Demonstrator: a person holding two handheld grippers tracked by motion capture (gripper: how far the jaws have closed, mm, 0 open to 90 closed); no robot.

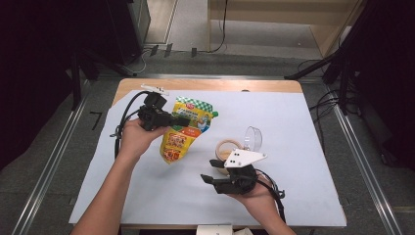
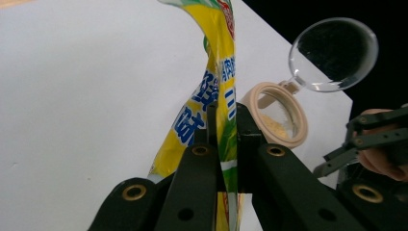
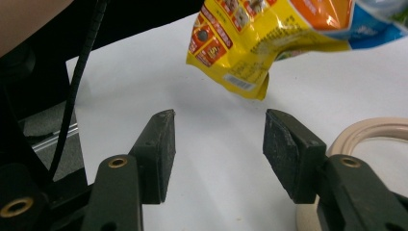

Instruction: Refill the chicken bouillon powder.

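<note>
Yellow packet [image 1: 185, 128] hangs above the white table [image 1: 303, 147], pinched at its side by the left gripper [image 1: 182, 120]; its long axis slants down toward the right gripper [image 1: 209, 171], whose jaws stand spread and empty just below. Beside it sits an open jar [image 1: 227, 149], perhaps holding powder.

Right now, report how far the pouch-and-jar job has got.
Done: the jar stands open, its clear lid flipped up. In hand: the left gripper is shut on the yellow pouch, held off the table. The right gripper is open beside the jar, holding nothing. Left, likely: getting the pouch over the jar; whether it is torn open is unclear.
</note>
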